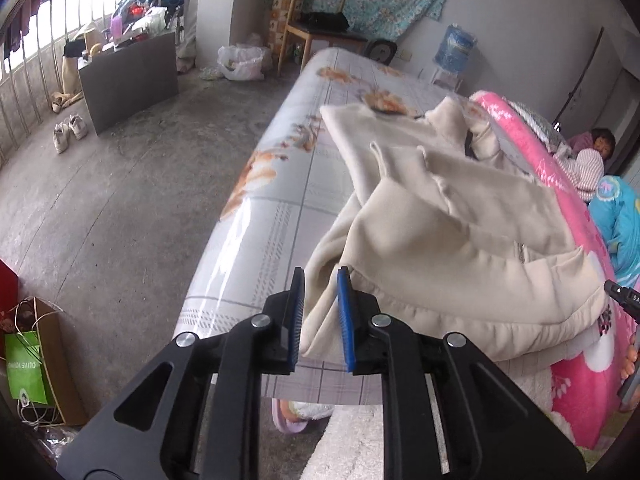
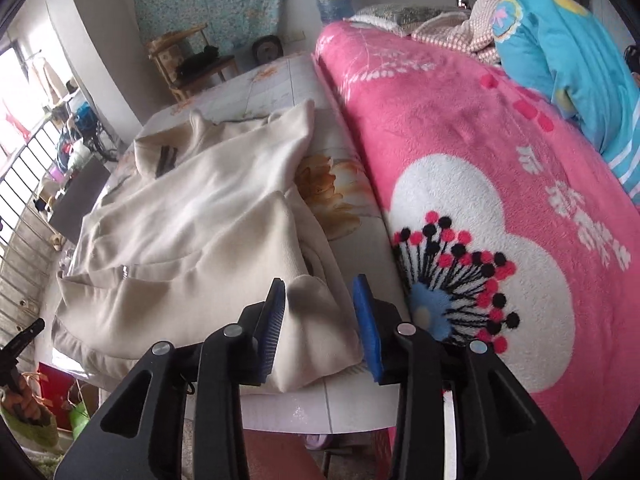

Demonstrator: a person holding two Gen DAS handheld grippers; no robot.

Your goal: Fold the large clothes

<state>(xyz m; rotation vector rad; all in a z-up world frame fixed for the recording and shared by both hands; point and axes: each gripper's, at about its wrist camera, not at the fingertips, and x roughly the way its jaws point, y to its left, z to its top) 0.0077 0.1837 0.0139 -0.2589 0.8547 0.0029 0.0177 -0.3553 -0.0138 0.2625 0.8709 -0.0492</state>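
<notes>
Bed (image 1: 276,216) under glossy floral-print cover; cream garment (image 1: 436,220) lies crumpled on it near foot edge, pink flower-pattern blanket (image 2: 480,168) spread just beside garment.

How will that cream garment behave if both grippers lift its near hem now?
The cream garment looks thick and soft, so it will probably sag between the left gripper and right gripper. Its folded layers may slide apart over the glossy sheet.

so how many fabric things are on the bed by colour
cream: 1, the cream garment
pink: 1, the pink blanket
blue: 1, the blue quilt
pink-and-white check: 1, the checked cloth
total: 4
</notes>
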